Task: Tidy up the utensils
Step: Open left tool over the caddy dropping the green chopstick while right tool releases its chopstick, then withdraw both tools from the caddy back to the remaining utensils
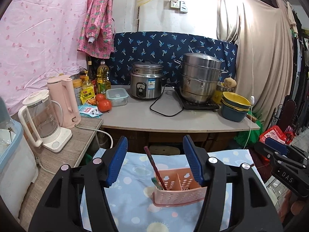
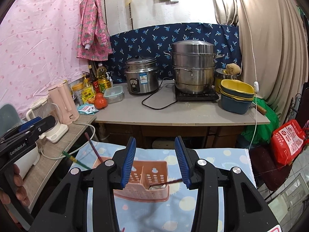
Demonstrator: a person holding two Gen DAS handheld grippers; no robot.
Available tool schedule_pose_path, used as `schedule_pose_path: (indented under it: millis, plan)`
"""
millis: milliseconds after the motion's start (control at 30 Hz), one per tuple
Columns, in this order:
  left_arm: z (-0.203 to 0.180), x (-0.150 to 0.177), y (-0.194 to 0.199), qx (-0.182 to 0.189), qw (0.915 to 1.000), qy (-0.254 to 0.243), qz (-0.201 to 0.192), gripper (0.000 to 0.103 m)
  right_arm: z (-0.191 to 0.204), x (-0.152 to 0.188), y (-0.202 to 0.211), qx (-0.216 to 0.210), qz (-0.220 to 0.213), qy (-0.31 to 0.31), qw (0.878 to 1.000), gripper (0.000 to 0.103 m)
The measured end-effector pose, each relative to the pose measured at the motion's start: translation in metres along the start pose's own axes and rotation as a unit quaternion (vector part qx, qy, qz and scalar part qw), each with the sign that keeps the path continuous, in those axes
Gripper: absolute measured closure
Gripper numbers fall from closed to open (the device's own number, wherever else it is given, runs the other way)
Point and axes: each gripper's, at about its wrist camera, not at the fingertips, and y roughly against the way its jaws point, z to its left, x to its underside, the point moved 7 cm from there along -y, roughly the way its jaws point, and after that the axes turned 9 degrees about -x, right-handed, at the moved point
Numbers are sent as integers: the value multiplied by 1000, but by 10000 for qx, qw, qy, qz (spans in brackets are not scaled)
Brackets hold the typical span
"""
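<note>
— Down on the spotted blue cloth (image 1: 133, 199) stands the pink utensil caddy (image 1: 179, 191), and both claws hover over it. See how it's split by a wall into two compartments?

— I do. What's gone in so far?

— A dark red chopstick (image 1: 154, 164) leans up out of the left compartment, tilted toward the counter, with a green-handled utensil (image 2: 77, 159) beside it, lying lower and poking out over the caddy's left edge. In the right compartment a dark red handle (image 2: 173, 182) slopes toward the right claw, its pale end down by the perforated floor. I'd guess a spoon, but it's blurred.

— Is the right gripper (image 2: 154, 162) holding that one?

— No. Its blue pads are spread apart with clear air between them; the handle only passes near the right pad. Released, I'd judge, and the piece rests on its own.

— And the left gripper (image 1: 154, 162)?

— Also splayed wide, empty, the caddy showing between its fingers. It seems placed to steady or watch the caddy, not to grasp.

— Why sort by compartment?

— Probably long sticks one side, spoons the other. I can't see any utensils left outside.
</note>
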Motion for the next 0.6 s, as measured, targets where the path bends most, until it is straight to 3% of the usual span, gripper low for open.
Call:
schedule_pose_path:
  millis: [300, 600]
  plan:
    - [0, 41, 40, 45, 9998, -123, 133, 46, 14, 48, 41, 27, 197, 78, 9998, 62]
    - [-2, 124, 75, 154, 9977, -273, 601, 46, 16, 135, 81, -23, 646, -132, 9978, 62]
